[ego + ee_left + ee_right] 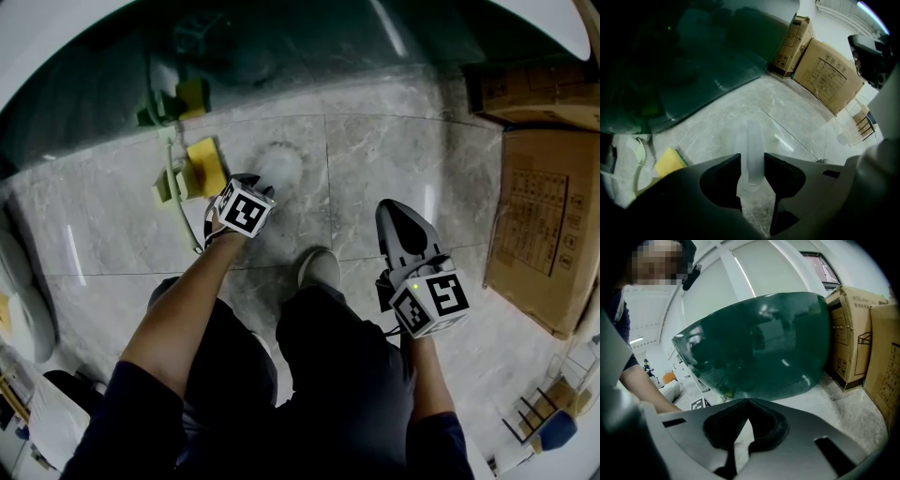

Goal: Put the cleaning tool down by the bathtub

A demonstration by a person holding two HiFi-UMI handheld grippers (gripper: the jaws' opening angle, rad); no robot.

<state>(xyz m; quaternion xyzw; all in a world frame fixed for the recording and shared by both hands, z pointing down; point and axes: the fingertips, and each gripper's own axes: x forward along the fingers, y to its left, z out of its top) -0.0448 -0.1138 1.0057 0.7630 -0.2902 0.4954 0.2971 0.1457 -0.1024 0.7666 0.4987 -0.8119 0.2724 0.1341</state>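
Trouser legs (337,375) hide the lower floor (394,150). The left hand-held gripper (261,185) has jaws apart around a blurry see-through brush handle (751,150), with the brush head (281,167) down near the green bathtub (281,47). The right hand-held gripper (389,208) is pinched shut, empty.

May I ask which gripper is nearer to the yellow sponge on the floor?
Left. The left gripper is just right of the sponge; the right gripper is much farther right.

The pale thing (752,136) between the jaws of the left gripper (751,161) is too blurred to name. In the head view, the box (539,225) runs off the right edge and the bathtub (281,56) off the top.
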